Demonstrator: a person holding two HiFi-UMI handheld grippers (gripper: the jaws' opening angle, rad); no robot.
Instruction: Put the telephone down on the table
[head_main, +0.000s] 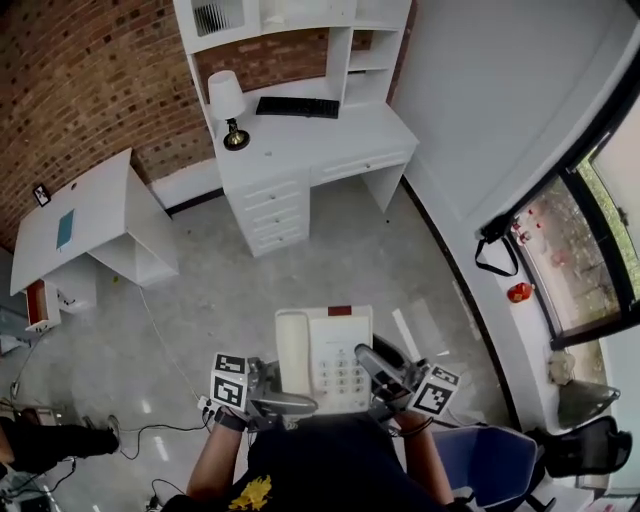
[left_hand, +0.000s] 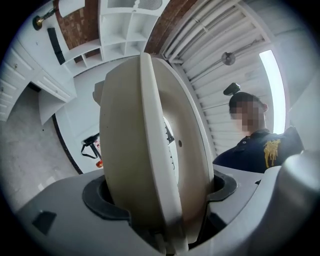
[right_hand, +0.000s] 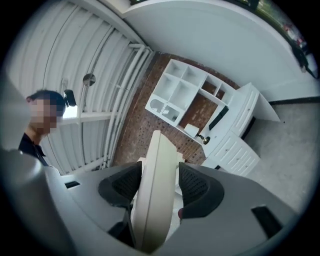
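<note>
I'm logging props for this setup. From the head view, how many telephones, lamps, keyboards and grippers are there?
telephone: 1
lamp: 1
keyboard: 1
grippers: 2 (left gripper, right gripper, both clamped on the telephone)
total: 5

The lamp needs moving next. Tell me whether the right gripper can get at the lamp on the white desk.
Probably not. The right gripper is shut on the telephone, which the left gripper also holds, and the lamp stands on the desk across the floor.
</note>
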